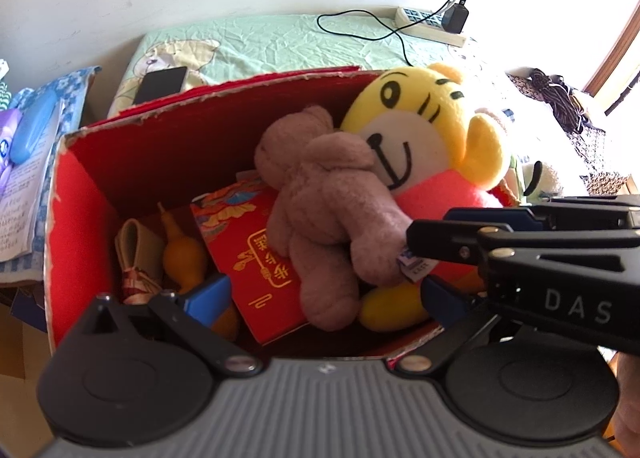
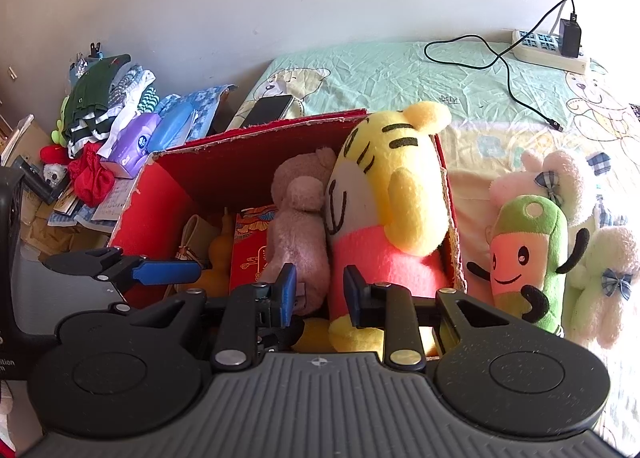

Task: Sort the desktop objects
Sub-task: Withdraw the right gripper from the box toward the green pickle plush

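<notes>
1. Right claw (image 2: 318, 294), marked "DAS", stands slightly parted, gripping nothing; left claw (image 1: 324, 290) gapes wide, empty.
2. Red box (image 1: 76, 226) holds brown bear (image 1: 328, 210), yellow tiger (image 1: 424, 130), red envelope (image 1: 256, 266), gourd (image 1: 182, 254).
3. Green plush (image 2: 528, 254) lies beside the box on the bed (image 2: 400, 62).

Both wrist cameras look steeply down and forward into the same red box (image 1: 168, 150) from close above its near edge, toward the far wall. The left camera sits nearer, so the box fills its view. The right camera sits a little farther back, also taking in the bed (image 2: 400, 70) to the right. Both share the yellow tiger (image 1: 424, 138) and the brown bear (image 2: 296, 226).
</notes>
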`<state>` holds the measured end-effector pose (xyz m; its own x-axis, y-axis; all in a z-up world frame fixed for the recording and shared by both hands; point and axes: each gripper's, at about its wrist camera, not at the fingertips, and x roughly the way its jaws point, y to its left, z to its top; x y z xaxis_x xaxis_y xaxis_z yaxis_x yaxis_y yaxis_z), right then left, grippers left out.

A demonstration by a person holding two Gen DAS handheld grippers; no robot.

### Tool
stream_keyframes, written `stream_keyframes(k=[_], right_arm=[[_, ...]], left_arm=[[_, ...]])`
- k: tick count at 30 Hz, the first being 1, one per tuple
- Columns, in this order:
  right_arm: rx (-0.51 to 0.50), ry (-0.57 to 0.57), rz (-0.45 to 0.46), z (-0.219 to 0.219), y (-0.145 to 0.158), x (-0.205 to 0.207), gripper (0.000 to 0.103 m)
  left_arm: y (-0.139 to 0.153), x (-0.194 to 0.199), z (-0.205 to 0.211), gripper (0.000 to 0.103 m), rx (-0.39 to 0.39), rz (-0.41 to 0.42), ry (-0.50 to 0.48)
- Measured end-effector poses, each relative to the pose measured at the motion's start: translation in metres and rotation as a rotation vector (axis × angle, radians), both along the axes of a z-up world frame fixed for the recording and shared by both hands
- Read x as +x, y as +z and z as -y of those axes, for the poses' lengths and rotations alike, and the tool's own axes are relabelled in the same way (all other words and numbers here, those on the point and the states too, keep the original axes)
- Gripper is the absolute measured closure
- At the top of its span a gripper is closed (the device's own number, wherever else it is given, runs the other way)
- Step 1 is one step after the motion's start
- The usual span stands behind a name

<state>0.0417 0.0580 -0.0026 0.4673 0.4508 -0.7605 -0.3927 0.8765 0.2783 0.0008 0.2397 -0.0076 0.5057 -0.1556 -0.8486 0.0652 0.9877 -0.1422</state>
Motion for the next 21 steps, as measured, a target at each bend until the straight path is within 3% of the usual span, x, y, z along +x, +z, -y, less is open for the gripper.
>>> stream_keyframes(k=[21], right_arm=[[0.014, -0.043, 0.048, -0.002, 0.010, -0.023, 0.069]], left_arm=[[0.019, -0.028, -0.012, 0.002, 0.031, 0.060, 0.038]])
